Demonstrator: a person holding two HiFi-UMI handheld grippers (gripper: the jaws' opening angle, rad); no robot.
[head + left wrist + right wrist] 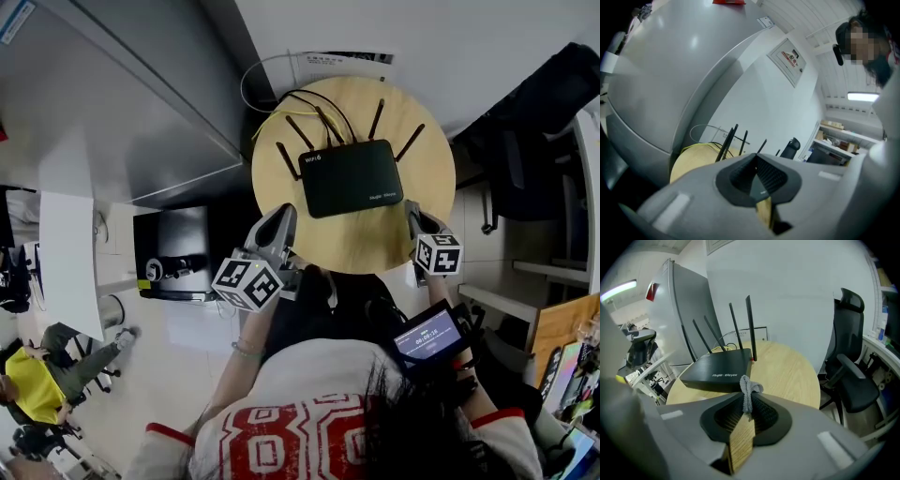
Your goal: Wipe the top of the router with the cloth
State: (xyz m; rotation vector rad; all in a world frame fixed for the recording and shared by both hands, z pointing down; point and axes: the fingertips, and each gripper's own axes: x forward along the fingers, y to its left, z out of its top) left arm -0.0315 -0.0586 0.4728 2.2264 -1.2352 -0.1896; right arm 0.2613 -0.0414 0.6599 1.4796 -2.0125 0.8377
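the black router (352,178) sits mid-table on the round wooden table (427,141), upper centre of the head view, antennas standing at its far side. the right gripper (419,223) is at the table's lower right edge, jaws clamped on a bunched grey cloth (747,391), near the router but apart from it. the left gripper (279,220) is at the lower left edge, jaws pressed together, nothing between them. a black office chair (848,371) stands at the right of the right gripper view
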